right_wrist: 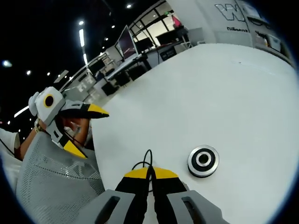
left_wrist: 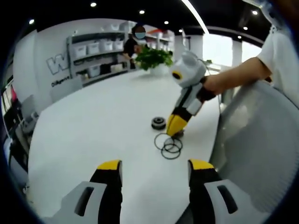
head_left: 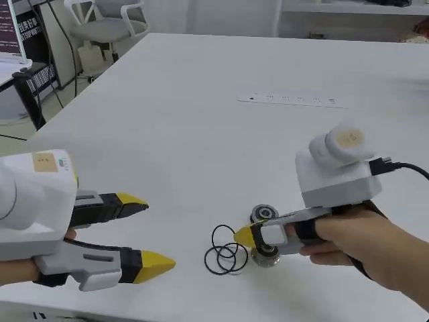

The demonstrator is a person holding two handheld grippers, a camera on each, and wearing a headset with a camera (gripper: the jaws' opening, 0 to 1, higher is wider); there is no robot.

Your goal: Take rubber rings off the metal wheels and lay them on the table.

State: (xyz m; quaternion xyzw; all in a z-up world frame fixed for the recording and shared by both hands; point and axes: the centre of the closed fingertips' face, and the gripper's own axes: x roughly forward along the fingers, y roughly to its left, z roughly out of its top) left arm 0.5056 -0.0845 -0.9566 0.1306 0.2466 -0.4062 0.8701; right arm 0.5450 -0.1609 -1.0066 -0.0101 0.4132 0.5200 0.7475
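Several black rubber rings [head_left: 224,253] lie overlapping on the white table [head_left: 201,134]; they are also in the left gripper view as rings [left_wrist: 169,145]. My right gripper [head_left: 241,236] is shut at their right edge, and a thin black ring [right_wrist: 148,157] sticks out from between its tips [right_wrist: 149,171]. One metal wheel [head_left: 263,214] lies flat just behind it, seen as a wheel [right_wrist: 203,161] in the right gripper view. A second wheel [head_left: 267,257] sits partly under that gripper. My left gripper [head_left: 151,231] hovers open and empty, well left of the rings.
A flush socket strip [head_left: 291,100] is set into the table further back. Office chairs [head_left: 107,27] stand beyond the far left corner. The table's near edge runs just below both grippers. A person stands by shelves far off [left_wrist: 133,44].
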